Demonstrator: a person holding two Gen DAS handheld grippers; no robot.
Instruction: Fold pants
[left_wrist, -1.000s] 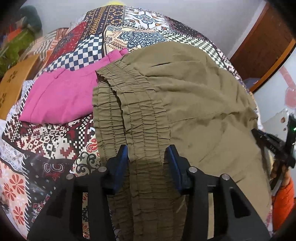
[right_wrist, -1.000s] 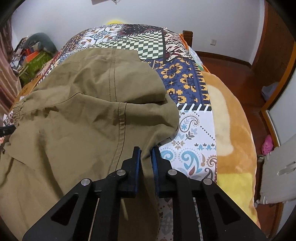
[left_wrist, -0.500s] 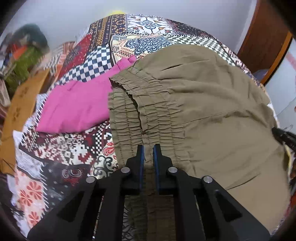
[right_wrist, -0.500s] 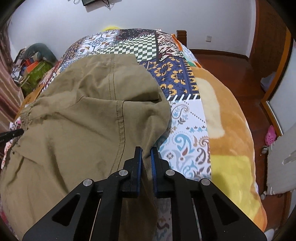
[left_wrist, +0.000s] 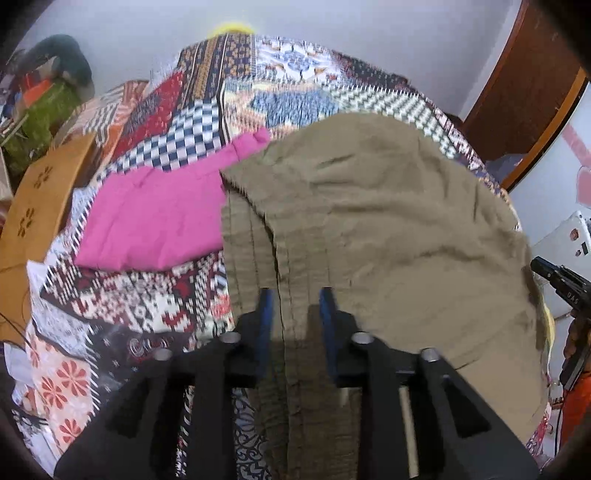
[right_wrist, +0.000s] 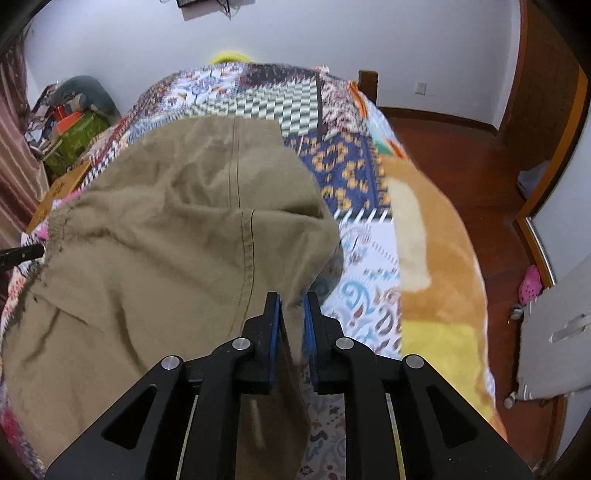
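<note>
Olive-khaki pants (left_wrist: 369, 221) lie on a patterned bedspread (left_wrist: 166, 140), folded over so the legs cover the upper part. My left gripper (left_wrist: 295, 302) sits over the elastic waistband (left_wrist: 291, 332), its jaws parted with the band between them. In the right wrist view the pants (right_wrist: 166, 240) fill the left half. My right gripper (right_wrist: 291, 306) has its jaws slightly parted around a fold of the leg cloth. The right gripper also shows at the right edge of the left wrist view (left_wrist: 561, 284).
A folded pink garment (left_wrist: 155, 218) lies left of the pants. A tan wooden piece (left_wrist: 37, 210) and a cluttered pile (left_wrist: 44, 103) are at the bed's left side. An orange-yellow blanket (right_wrist: 436, 258) covers the bed's right side, with wooden floor (right_wrist: 461, 155) beyond.
My left gripper shut on the waistband half a second ago and has now opened again. My right gripper's jaws have parted slightly. Both views have lifted and pulled back a little.
</note>
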